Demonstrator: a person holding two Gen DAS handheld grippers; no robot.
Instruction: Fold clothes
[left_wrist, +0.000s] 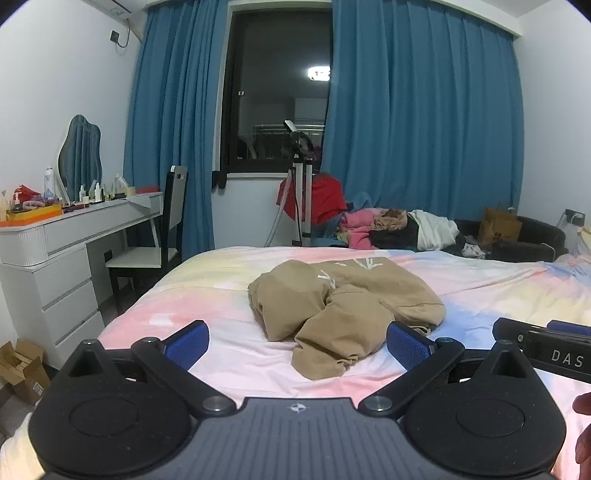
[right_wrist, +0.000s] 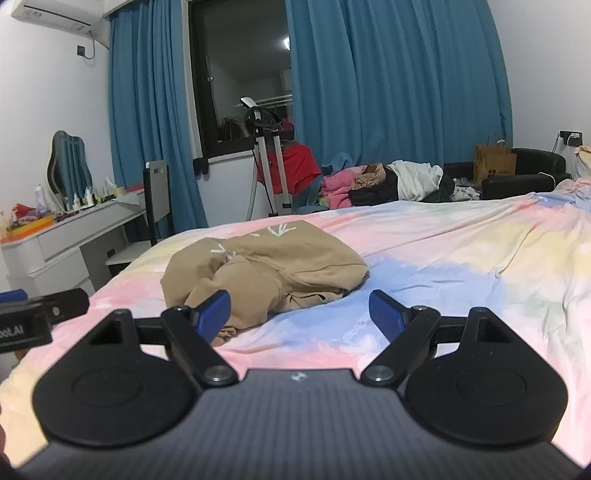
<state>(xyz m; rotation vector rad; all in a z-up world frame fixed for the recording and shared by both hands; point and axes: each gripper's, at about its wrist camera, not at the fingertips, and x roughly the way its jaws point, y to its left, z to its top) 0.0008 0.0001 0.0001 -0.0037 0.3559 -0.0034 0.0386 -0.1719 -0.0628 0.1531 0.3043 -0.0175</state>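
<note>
On right gripper (left_wrist: 543, 345) side, "DAS", perhaps cut off.

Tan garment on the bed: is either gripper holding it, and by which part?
Nothing is held. The left gripper and right gripper are open, short of the crumpled tan garment.

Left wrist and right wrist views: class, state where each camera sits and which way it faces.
Left wrist: on the left gripper, open, facing over the bed to the tan garment; the right gripper and a hand show at right.
Right wrist: on the right gripper, open, facing the same garment; the left gripper shows at left.
Shared: bed, garment, blue curtains.
</note>
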